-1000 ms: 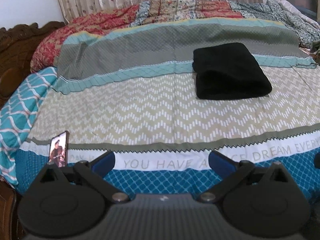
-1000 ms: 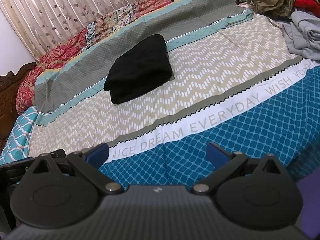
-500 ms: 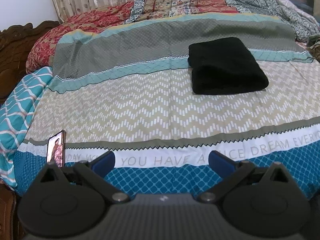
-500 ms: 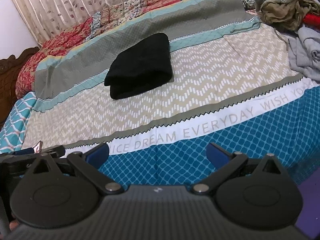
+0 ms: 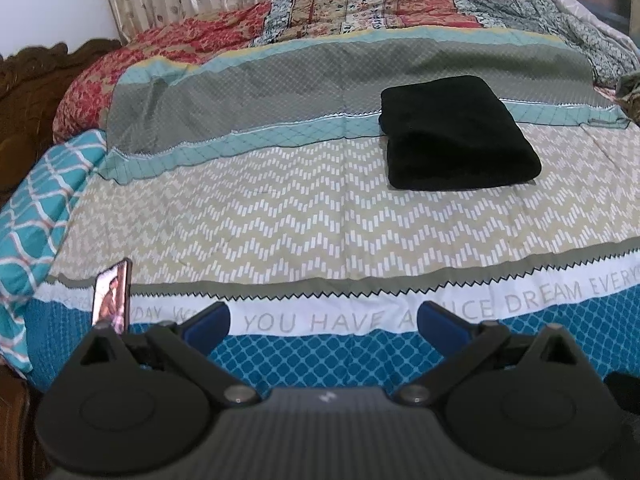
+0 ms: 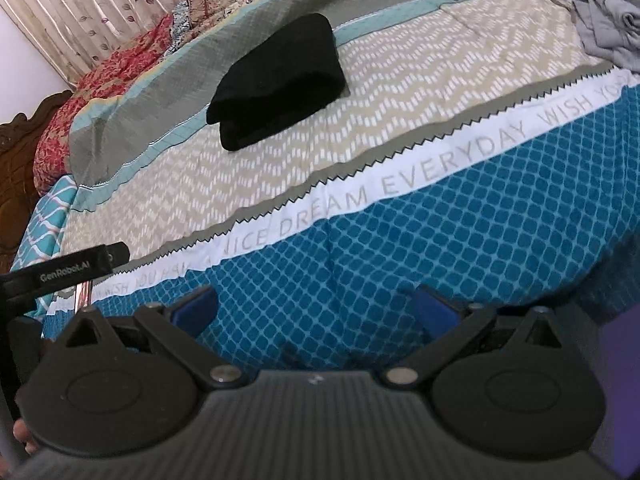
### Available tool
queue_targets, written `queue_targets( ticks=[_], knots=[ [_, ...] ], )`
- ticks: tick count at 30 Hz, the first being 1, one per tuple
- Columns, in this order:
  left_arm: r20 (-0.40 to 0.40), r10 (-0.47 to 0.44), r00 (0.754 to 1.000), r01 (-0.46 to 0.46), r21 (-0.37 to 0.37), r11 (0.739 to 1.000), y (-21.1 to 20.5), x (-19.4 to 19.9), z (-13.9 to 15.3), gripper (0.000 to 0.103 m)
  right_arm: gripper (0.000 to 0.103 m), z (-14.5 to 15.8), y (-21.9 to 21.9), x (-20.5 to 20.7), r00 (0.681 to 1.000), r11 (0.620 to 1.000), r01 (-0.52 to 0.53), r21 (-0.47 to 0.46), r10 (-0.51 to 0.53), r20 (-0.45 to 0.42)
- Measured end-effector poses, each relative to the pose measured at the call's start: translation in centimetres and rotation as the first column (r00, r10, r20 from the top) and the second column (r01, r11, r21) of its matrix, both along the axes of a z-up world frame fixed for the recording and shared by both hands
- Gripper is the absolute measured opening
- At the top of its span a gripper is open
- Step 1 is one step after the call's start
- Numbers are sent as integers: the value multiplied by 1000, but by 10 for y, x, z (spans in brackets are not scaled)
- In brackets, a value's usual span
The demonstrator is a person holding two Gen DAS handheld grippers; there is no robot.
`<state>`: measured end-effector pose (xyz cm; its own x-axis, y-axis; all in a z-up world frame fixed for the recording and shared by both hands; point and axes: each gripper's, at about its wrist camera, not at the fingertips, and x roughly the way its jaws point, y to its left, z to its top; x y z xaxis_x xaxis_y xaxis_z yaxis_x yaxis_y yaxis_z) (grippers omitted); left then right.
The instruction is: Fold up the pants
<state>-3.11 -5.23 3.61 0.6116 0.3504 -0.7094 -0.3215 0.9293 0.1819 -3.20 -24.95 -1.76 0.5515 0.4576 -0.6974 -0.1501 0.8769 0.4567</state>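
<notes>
- Well, my bedspread (image 5: 280, 216) fills both views, patterned bands running across; since a second ago both cameras have drawn back and tipped, so I judge the folding done.
- My folded black pants (image 5: 456, 136) lie on the far-centre bands, unmoved; the long axis runs away from me, thick rounded fold toward me.
- My left gripper (image 5: 324, 320) and right gripper (image 6: 314, 306) hang over the blue near edge, fingers spread, grasping nothing.
- A phone (image 5: 112, 294) stands propped at left.
</notes>
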Motion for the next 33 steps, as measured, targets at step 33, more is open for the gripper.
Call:
queue_targets(
  ticks=[33],
  knots=[
    [91,-17,996,20,-30,999,-3,-9,7,103,103,-4,0,-2,1000,1000,11,5,-11,-12]
  ],
)
